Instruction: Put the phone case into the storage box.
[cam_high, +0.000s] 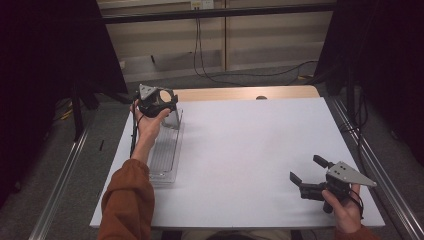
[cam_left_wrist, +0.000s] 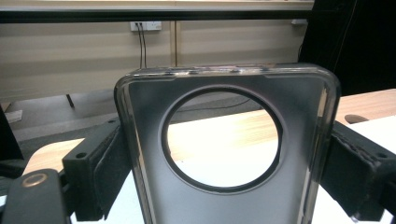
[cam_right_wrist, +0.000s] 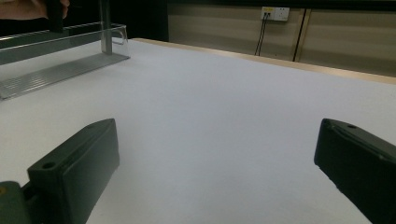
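Case (cam_left_wrist: 224, 154) sits right at the lens in the left gripper view: clear phone case, big round camera cutout, top edge up, long axis vertical and running down out of frame. Left gripper (cam_left_wrist: 224, 163) is clamped on it, one jaw on each long side edge, pads (cam_left_wrist: 109, 172) pressed flat against the rim. Grip looks square, no tilt that I can see.

High view: left gripper (cam_high: 156, 102) holds the case (cam_high: 172, 119) at the far-left corner of the table (cam_high: 250, 150), directly over the far end of the clear tray (cam_high: 165, 155). Case stands upright, lower end down at the tray's far end; can't tell if it touches the tray floor or hangs just above. Tray's long axis runs near-to-far, so the case's flat face lies across it.

Right gripper (cam_high: 307, 175) is well apart at the near-right corner, jaws spread wide, nothing between them; right gripper view shows bare table between the pads (cam_right_wrist: 74, 168) and the tray (cam_right_wrist: 60, 70) far off at upper left.

My read: the left hand owns the move and the right is idle. What matters is whether the case's lower edge is seated in the tray before the jaws let go.
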